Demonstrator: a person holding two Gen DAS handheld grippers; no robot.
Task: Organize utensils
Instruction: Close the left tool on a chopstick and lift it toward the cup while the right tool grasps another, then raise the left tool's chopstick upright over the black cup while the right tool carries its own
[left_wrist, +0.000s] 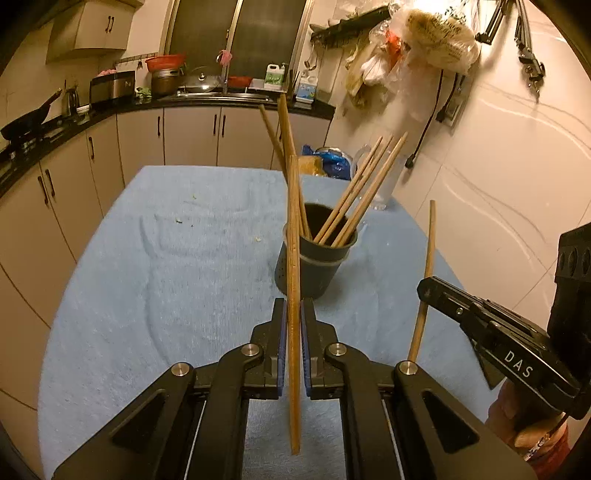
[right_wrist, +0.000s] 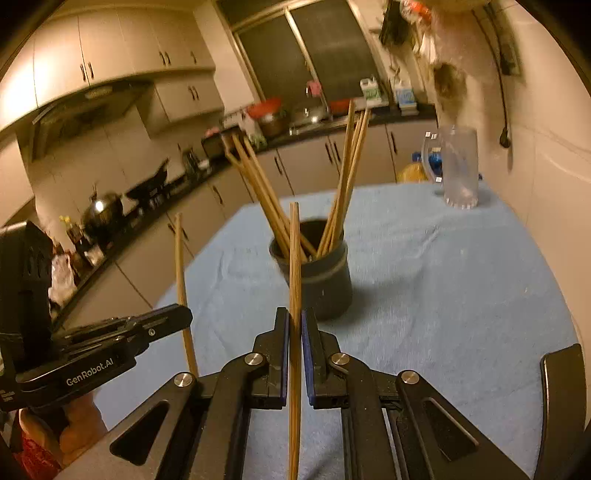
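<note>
Presently the left gripper (left_wrist: 293, 325) is clamped shut on one chopstick (left_wrist: 293, 258), held near mid-length and upright; the right gripper (right_wrist: 294, 332) likewise pinches another chopstick (right_wrist: 294, 266). Both hang above the blue cloth (left_wrist: 166, 258), just short of the dark holder (left_wrist: 314, 266) holding more. Judged light, stiff, smooth: prone to pivoting unless gripped centrally.

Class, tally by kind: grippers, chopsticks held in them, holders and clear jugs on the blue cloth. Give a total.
Grippers: 2 (left gripper, right gripper)
Held chopsticks: 2 (left chopstick, right chopstick)
Dark holder: 1
Clear jug: 1
Total: 6
</note>
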